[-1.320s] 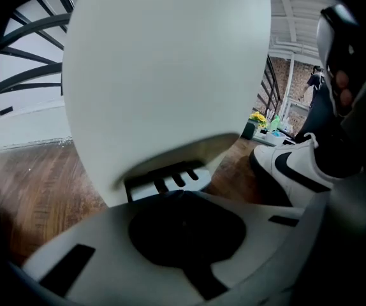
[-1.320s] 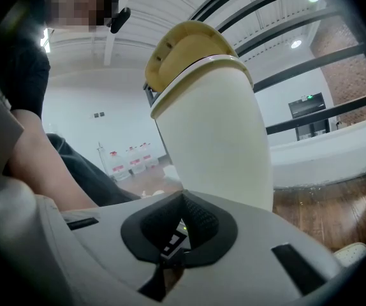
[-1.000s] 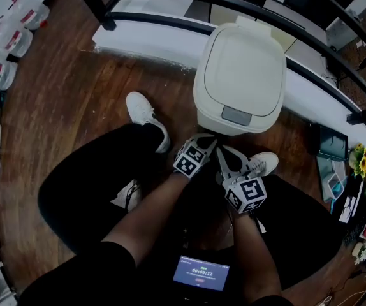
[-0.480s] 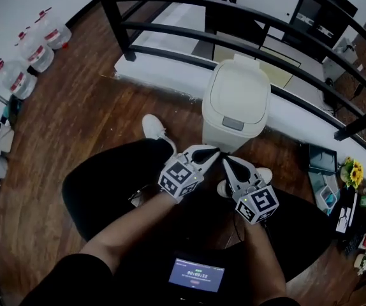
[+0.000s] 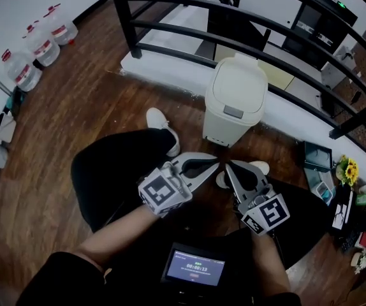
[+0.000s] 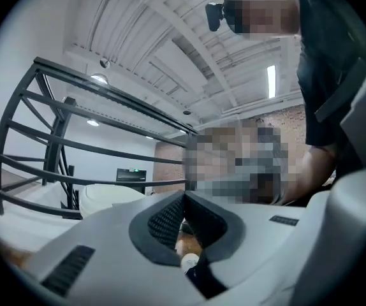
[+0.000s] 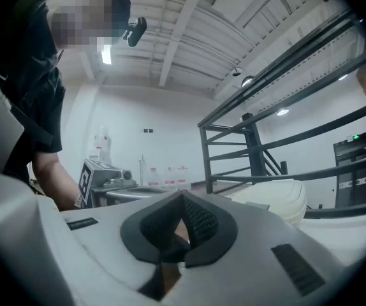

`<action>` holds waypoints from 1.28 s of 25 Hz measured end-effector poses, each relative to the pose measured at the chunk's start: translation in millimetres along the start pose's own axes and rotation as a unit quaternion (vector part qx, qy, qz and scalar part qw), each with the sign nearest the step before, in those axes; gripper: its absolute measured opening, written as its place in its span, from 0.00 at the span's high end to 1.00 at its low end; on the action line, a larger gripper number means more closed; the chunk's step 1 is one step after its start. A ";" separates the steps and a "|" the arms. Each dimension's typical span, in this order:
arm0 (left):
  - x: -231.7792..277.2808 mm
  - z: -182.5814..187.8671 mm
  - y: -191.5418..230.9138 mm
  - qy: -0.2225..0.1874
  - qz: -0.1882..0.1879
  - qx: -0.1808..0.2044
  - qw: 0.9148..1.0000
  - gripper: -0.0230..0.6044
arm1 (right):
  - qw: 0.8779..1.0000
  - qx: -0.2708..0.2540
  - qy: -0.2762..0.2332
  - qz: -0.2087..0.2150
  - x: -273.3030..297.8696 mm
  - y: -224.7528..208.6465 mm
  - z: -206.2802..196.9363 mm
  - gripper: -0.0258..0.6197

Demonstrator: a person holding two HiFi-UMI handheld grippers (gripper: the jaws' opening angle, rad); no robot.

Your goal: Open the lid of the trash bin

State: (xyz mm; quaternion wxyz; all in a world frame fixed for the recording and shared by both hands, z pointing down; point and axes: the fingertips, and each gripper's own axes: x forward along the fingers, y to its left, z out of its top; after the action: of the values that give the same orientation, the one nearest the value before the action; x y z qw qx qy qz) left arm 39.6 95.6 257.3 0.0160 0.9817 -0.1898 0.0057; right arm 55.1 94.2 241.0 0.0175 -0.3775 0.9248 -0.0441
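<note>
A cream trash bin (image 5: 234,104) stands on the wooden floor by the black railing, its lid (image 5: 238,87) down and a grey push tab (image 5: 233,112) at the lid's front edge. Both grippers hang well short of it, over the person's lap. My left gripper (image 5: 215,164) points right, jaws together, holding nothing. My right gripper (image 5: 228,164) points up toward the bin, jaws together, holding nothing. Their tips nearly meet. The bin's lid shows low in the left gripper view (image 6: 109,196) and in the right gripper view (image 7: 278,196).
A black metal railing (image 5: 189,34) runs behind the bin above a white ledge (image 5: 170,72). Water bottles (image 5: 39,43) stand at the far left. The person's white shoes (image 5: 161,127) rest near the bin. Clutter and yellow flowers (image 5: 347,169) lie at right.
The head camera has risen and drawn back, so the bin looks smaller and farther. Both grippers have moved back from the bin's front toward the person's lap.
</note>
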 end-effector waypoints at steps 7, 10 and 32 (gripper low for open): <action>-20.2 10.4 -13.9 -0.028 0.003 0.002 1.000 0.90 | 1.000 -0.006 -0.024 0.004 -13.6 26.6 0.7 0.93; -25.8 8.0 -12.2 -0.029 0.001 0.006 1.000 0.90 | 0.999 -0.007 -0.030 0.009 -12.5 29.7 -2.5 0.93; -29.7 -10.5 -12.4 -0.018 -0.014 0.024 0.999 0.90 | 1.000 0.009 -0.028 0.006 -8.4 24.8 -16.4 0.93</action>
State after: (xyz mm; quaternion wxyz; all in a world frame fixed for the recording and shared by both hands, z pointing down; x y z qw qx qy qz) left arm 16.6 118.5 266.9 -0.0109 0.9842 -0.1766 -0.0079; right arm 42.7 118.9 255.0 0.0471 -0.3730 0.9257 -0.0416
